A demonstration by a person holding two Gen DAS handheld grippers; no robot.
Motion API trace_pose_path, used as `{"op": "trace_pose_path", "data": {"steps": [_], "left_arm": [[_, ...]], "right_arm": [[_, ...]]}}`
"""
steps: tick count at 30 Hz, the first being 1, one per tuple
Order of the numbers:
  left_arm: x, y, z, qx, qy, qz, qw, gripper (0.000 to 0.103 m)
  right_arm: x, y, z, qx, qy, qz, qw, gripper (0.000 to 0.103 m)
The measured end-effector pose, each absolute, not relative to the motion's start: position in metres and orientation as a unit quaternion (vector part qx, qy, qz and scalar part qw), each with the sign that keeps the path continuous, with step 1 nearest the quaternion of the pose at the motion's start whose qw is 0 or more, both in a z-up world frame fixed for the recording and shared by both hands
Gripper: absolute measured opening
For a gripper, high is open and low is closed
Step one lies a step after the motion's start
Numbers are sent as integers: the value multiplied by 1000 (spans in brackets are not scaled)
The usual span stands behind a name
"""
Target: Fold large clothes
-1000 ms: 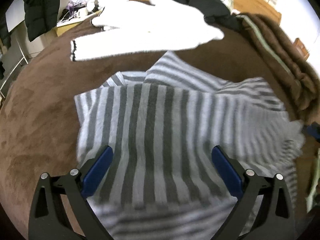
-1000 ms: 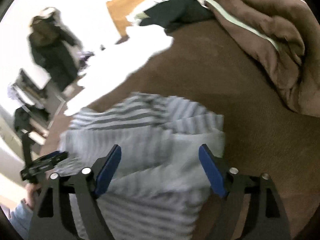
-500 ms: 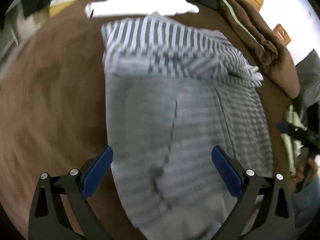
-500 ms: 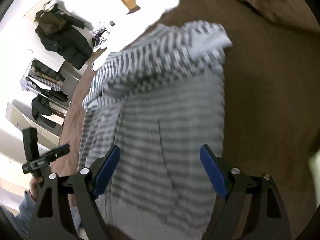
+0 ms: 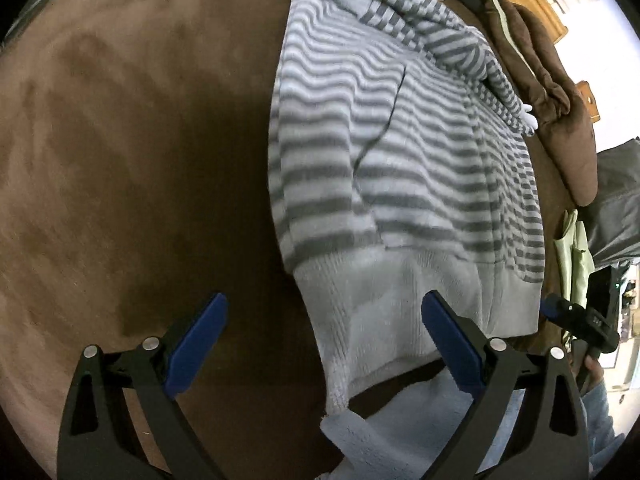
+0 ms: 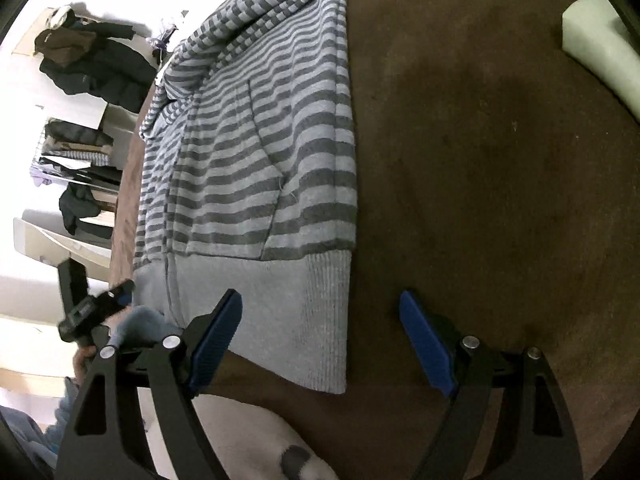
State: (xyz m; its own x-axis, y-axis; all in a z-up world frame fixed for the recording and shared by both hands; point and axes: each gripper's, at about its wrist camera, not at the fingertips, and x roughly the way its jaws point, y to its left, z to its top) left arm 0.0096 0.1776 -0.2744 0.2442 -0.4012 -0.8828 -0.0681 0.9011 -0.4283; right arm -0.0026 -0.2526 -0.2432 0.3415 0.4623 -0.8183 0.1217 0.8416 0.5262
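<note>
Dim foreground, blown-out background, fisheye warp

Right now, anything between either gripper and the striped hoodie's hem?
Nothing visible. The left gripper and right gripper are both open above the striped hoodie's ribbed hem, which lies flat on the brown bedcover, uncovered.

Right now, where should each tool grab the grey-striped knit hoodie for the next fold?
Take the grey-striped knit hoodie at its plain ribbed hem, one corner per tool, coming in from the near edge. The hem lies flat nearest both open tools, and its corners are exposed on the brown blanket.
</note>
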Motion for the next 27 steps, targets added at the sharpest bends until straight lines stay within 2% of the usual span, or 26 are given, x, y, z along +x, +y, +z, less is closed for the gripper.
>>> {"op": "trace_pose_path", "data": {"steps": [7,10,15,16,17,18,19,20,21,22,24,25,27], "left_arm": [[16,162,-277,-220,593,-134,763,95],[22,146,-276,-206,598,-152,759,96],[32,127,-279,-176,612,-161,754,96],[34,127,-279,-182,614,-164,751,96],[35,127,-278,-189,613,-167,749,96],[35,128,-277,-193,612,-171,748,96],[35,127,-276,-191,611,-172,749,89],[34,124,-275,-176,613,-166,752,75],[35,123,-274,-156,616,-155,756,64],[35,121,-274,-135,621,-129,762,48],[35,126,-274,-152,621,-120,760,43],[35,128,-273,-163,619,-118,759,36],[33,130,-271,-169,613,-118,762,28]], "right_arm": [[9,-242,-243,239,568,128,777,81],[17,-231,-242,233,571,146,773,76],[31,-206,-242,185,585,151,775,75],[32,-203,-242,178,586,150,776,73],[32,-201,-242,170,587,144,778,63],[32,-201,-241,162,589,136,780,47],[32,-202,-241,154,590,127,783,38],[31,-204,-241,157,590,124,782,22],[31,-205,-241,167,590,132,779,16],[30,-203,-241,166,588,135,780,16],[32,-193,-238,136,587,129,787,14],[31,-189,-235,123,583,126,793,13],[29,-183,-230,107,577,123,801,13]]}}
